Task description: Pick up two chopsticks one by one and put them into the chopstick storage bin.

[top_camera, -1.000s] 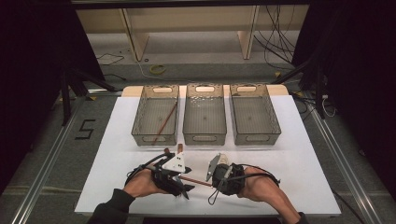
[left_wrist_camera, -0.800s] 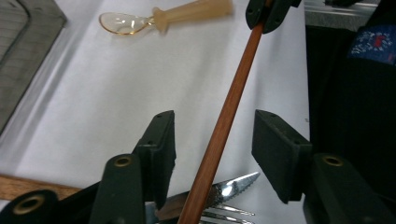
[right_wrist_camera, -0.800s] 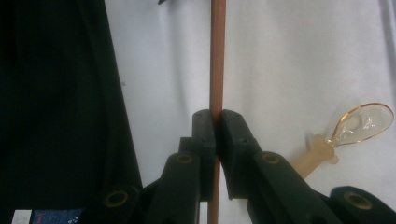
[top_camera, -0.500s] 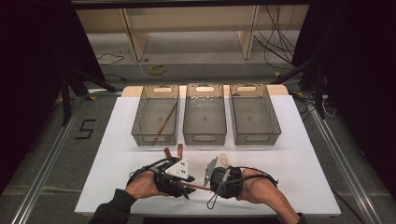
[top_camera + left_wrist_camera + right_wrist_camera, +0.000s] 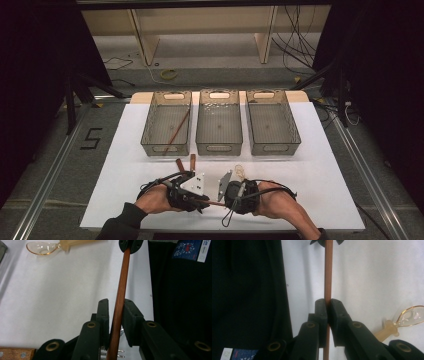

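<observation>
A thin brown chopstick [image 5: 215,202] spans the gap between my two grippers near the table's front edge. My right gripper [image 5: 327,302] is shut on one end of the chopstick [image 5: 328,277], with both pads pressed against it. In the high view the right gripper [image 5: 231,197] sits just right of the left one. My left gripper [image 5: 116,302] has the other end of the chopstick [image 5: 122,285] between its jaws. Those jaws have just been closing, and a narrow slit still shows beside the stick. The left gripper [image 5: 197,197] faces the right gripper [image 5: 131,245].
Three clear bins stand in a row at the back: left [image 5: 150,135], middle [image 5: 219,146], right [image 5: 295,135]. The left one holds another chopstick [image 5: 175,130]. A clear spoon [image 5: 240,172] and two wooden-handled utensils [image 5: 185,162] lie just behind the grippers. The person's dark clothing [image 5: 180,302] borders the table front.
My left gripper has shifted slightly toward the front and right, and its jaws have narrowed around the chopstick. The right gripper has kept still with its grip.
</observation>
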The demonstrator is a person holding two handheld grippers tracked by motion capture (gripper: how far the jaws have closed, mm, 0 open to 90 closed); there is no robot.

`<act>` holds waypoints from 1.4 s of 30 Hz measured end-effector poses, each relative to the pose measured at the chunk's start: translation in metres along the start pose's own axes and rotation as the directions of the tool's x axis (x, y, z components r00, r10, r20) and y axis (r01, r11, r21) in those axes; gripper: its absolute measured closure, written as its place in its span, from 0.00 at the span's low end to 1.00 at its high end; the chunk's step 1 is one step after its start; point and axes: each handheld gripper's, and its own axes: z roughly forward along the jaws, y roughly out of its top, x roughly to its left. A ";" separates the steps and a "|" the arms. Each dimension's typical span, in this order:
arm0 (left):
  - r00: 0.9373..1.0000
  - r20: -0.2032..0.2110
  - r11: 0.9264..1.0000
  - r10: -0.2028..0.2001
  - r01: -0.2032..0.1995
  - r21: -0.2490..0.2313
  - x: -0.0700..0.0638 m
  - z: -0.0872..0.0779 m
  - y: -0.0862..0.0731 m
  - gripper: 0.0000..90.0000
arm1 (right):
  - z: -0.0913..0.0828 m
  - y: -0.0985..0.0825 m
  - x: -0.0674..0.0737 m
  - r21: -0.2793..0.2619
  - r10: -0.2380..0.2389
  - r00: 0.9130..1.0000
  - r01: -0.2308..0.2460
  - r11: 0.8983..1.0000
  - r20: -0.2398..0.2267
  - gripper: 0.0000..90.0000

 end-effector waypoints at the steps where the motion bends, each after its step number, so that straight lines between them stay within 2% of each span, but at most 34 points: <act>1: 1.000 0.003 1.000 0.004 -0.004 0.003 0.000 0.000 0.000 0.86 | 0.000 0.000 0.000 -0.003 -0.007 1.000 0.007 1.000 -0.001 0.94; 3: 1.000 0.010 1.000 0.010 -0.010 0.002 -0.001 0.001 0.000 0.87 | 0.000 0.000 -0.001 0.005 -0.024 1.000 0.024 1.000 -0.002 0.94; 5: 1.000 0.018 1.000 0.024 -0.024 0.004 -0.001 0.000 0.000 0.88 | 0.000 0.000 0.000 0.007 -0.018 1.000 0.018 1.000 -0.006 0.94; 8: 0.999 0.028 0.999 0.037 -0.036 -0.021 0.000 -0.001 -0.001 0.89 | -0.002 -0.002 -0.001 0.002 -0.037 0.999 0.037 0.999 0.004 0.94; 9: 0.999 0.034 0.999 0.040 -0.039 -0.030 0.000 -0.002 -0.001 0.90 | -0.004 -0.002 -0.001 0.001 -0.020 1.000 0.020 1.000 0.000 0.93; 12: 0.999 0.025 0.998 0.046 -0.045 -0.046 -0.001 -0.004 0.000 0.92 | -0.007 -0.004 -0.004 -0.014 -0.008 1.000 0.008 1.000 0.011 0.91; 15: 0.999 0.020 0.998 0.039 -0.038 -0.049 0.000 -0.005 0.000 0.92 | -0.011 -0.006 -0.010 -0.038 0.030 1.000 -0.030 0.999 0.009 0.88; 16: 1.000 0.003 0.998 0.028 -0.028 -0.050 0.003 -0.008 -0.002 0.92 | -0.013 -0.007 -0.011 -0.055 0.050 0.999 -0.049 0.997 0.011 0.86; 19: 1.000 -0.014 0.998 0.009 -0.009 -0.062 0.006 -0.012 -0.004 0.92 | -0.019 -0.009 -0.013 -0.087 0.098 0.995 -0.096 0.992 0.017 0.79; 21: 1.000 -0.029 0.998 -0.001 -0.001 -0.068 0.007 -0.014 -0.005 0.92 | -0.022 -0.009 -0.014 -0.108 0.121 0.992 -0.117 0.987 0.025 0.73; 22: 0.999 -0.032 0.998 -0.013 0.011 -0.070 0.008 -0.016 -0.005 0.92 | -0.023 -0.010 -0.016 -0.120 0.118 0.992 -0.113 0.986 0.034 0.69; 23: 0.999 -0.046 0.997 -0.016 0.013 -0.073 0.008 -0.017 -0.005 0.92 | -0.024 -0.010 -0.017 -0.135 0.151 0.988 -0.145 0.980 0.032 0.67; 25: 0.996 -0.080 0.996 -0.036 0.030 -0.085 0.010 -0.020 -0.006 0.92 | -0.027 -0.011 -0.019 -0.165 0.171 0.984 -0.162 0.973 0.044 0.61; 26: 0.995 -0.093 0.996 -0.036 0.029 -0.082 0.011 -0.021 -0.006 0.92 | -0.029 -0.012 -0.020 -0.189 0.188 0.981 -0.176 0.966 0.047 0.60; 28: 0.992 -0.106 0.994 -0.070 0.060 -0.096 0.014 -0.023 -0.007 0.92 | -0.033 -0.013 -0.022 -0.221 0.225 0.974 -0.211 0.952 0.041 0.55; 32: 0.982 -0.145 0.988 -0.125 0.110 -0.106 0.019 -0.026 -0.010 0.92 | -0.037 -0.016 -0.027 -0.253 0.267 0.962 -0.246 0.936 0.050 0.46; 34: 0.973 -0.163 0.983 -0.164 0.146 -0.114 0.021 -0.028 -0.012 0.92 | -0.038 -0.017 -0.028 -0.265 0.283 0.958 -0.261 0.928 0.050 0.46; 37: 0.960 -0.180 0.971 -0.214 0.189 -0.148 0.025 -0.033 -0.014 0.92 | -0.038 -0.020 -0.030 -0.283 0.298 0.954 -0.275 0.919 0.039 0.44; 40: 0.943 -0.205 0.958 -0.261 0.227 -0.175 0.029 -0.038 -0.017 0.92 | -0.038 -0.023 -0.032 -0.292 0.332 0.942 -0.307 0.906 0.038 0.42; 42: 0.931 -0.216 0.947 -0.294 0.253 -0.197 0.031 -0.042 -0.019 0.92 | -0.037 -0.025 -0.034 -0.294 0.355 0.934 -0.332 0.897 0.030 0.41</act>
